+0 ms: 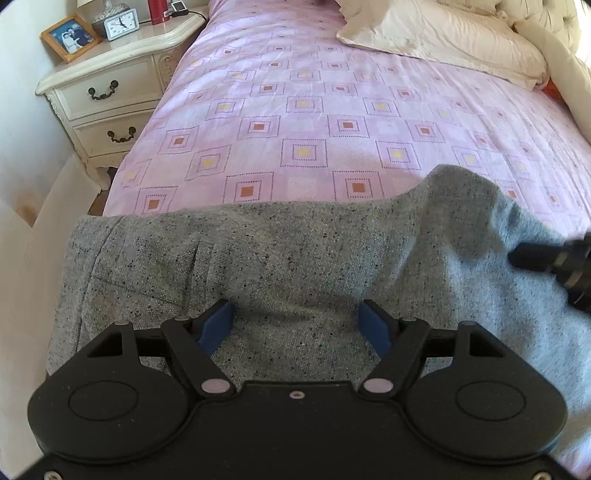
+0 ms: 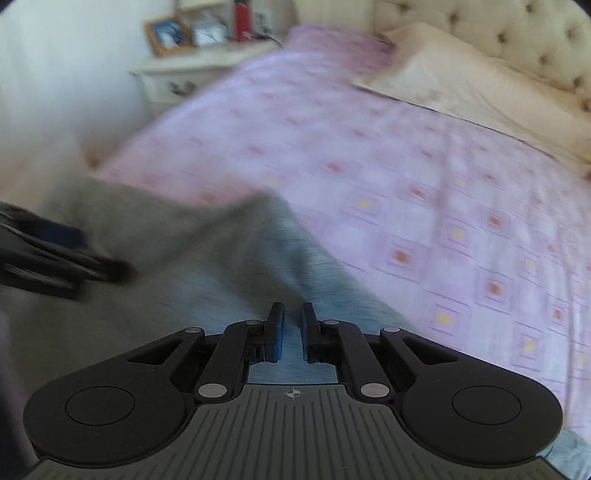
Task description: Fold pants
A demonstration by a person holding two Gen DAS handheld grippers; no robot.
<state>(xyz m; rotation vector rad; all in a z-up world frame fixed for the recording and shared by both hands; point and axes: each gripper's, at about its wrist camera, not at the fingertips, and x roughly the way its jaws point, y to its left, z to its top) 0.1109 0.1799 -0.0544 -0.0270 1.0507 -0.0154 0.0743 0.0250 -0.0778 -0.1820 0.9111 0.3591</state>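
Left claw [image 1: 297, 325] is hovering spread over gray pants [image 1: 258, 258] on the bed [image 1: 314, 122]; right claw [image 2: 291, 330], nearly pressed together, grips nothing visible. Blurred, hurried motion risks rumpling the raised fold ahead.

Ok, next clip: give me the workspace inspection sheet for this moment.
Surface: bed with pink patterned sheet.
Job's things: grey pants spread at the near edge, one part raised at right.
Clutter: cream pillow.
Grippers: left gripper wide open over the pants; right gripper nearly closed, narrow gap, view blurred.
Cables: dark cord on nightstand.
Surroundings: nightstand with photo frame, clock, red bottle; tufted headboard.
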